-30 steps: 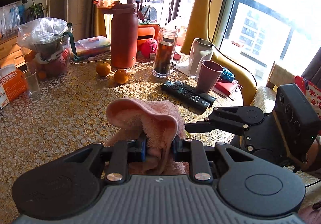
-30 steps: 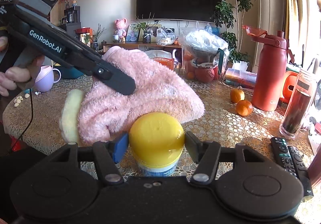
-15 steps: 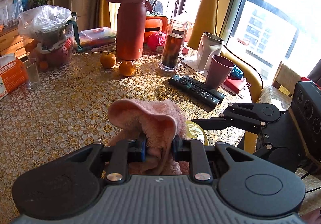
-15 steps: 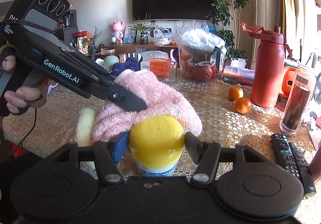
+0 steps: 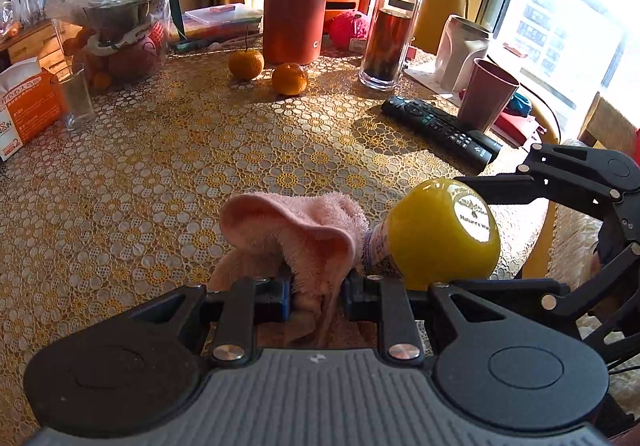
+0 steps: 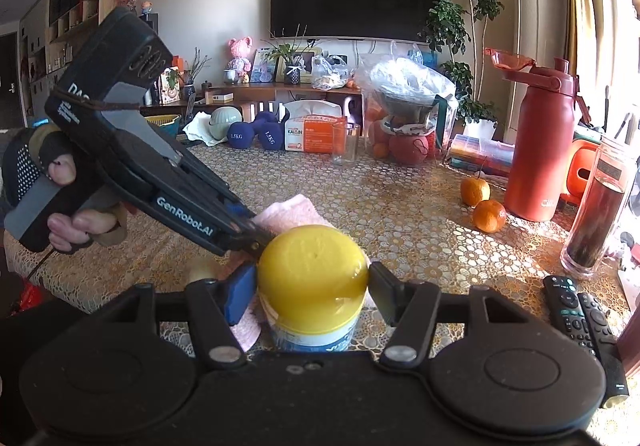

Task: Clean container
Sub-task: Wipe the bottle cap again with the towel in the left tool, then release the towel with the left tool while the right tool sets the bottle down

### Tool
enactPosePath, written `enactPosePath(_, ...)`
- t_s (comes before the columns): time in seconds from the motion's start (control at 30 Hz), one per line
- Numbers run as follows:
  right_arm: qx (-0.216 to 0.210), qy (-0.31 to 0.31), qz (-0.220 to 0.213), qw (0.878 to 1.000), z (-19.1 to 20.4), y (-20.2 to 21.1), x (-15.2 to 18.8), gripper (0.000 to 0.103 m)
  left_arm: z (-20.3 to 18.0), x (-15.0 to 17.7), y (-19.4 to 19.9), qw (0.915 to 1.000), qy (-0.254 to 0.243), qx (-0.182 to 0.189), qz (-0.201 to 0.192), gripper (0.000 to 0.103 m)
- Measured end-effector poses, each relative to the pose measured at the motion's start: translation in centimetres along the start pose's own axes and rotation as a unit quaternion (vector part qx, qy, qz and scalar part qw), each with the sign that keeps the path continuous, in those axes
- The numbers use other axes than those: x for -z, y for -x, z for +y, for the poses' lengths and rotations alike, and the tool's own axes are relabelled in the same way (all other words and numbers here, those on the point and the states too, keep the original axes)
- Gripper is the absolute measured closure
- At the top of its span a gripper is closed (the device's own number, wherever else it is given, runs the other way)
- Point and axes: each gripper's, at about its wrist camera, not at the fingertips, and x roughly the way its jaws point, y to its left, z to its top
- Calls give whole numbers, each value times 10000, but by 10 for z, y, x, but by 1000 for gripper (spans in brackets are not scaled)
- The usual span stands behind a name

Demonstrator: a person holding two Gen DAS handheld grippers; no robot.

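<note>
A: Gripping is shared between two tools. Why is the container [image 6: 312, 282] held by the right gripper [image 6: 312, 288] and not set down?

B: It is steadied so that it can be wiped. The jaws are closed against the sides of the yellow lid, one pad on each flank, with the container clamped between them above the table [image 5: 160, 174].

A: And the cloth [image 5: 296, 230]?

B: The pink cloth is pinched in the left gripper [image 5: 316, 296], whose jaws are nearly closed on a fold; the rest is bunched ahead of the fingertips. It is brought just beside the container, on its left, presumably for rubbing the wall below the lid.

A: How is the container described?

B: A domed, glossy yellow lid with a round white label is seen, over a white body with blue print. No dirt can be made out.
</note>
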Motion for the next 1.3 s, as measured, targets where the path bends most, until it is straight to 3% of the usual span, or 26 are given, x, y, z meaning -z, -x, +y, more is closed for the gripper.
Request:
enactPosePath(0.3,30,33,27,10000,1,-5,-3,43,21,14,4,9973,-31,-739,27,81)
enactPosePath(0.67,157,-7,171,9997,4,-13,-11,42,39,22,2,9950,387,-917,41,80)
enactPosePath(0.77,226,61,287,9993,8,-17,-12,40,37,22,4,9937,423,-1041,-8,69)
enactPosePath(0.83,277,71,294,9992,10,-18,-11,39,37,23,7,9920,456,-1172,-69,42)
enactPosePath(0.87,282,47,291,9992,10,-18,-11,39,37,24,9,9912,500,-1225,-112,37)
enactPosePath(1.3,413,-333,47,9986,11,4,-11,16,23,42,49,9862,843,-1355,-449,27)
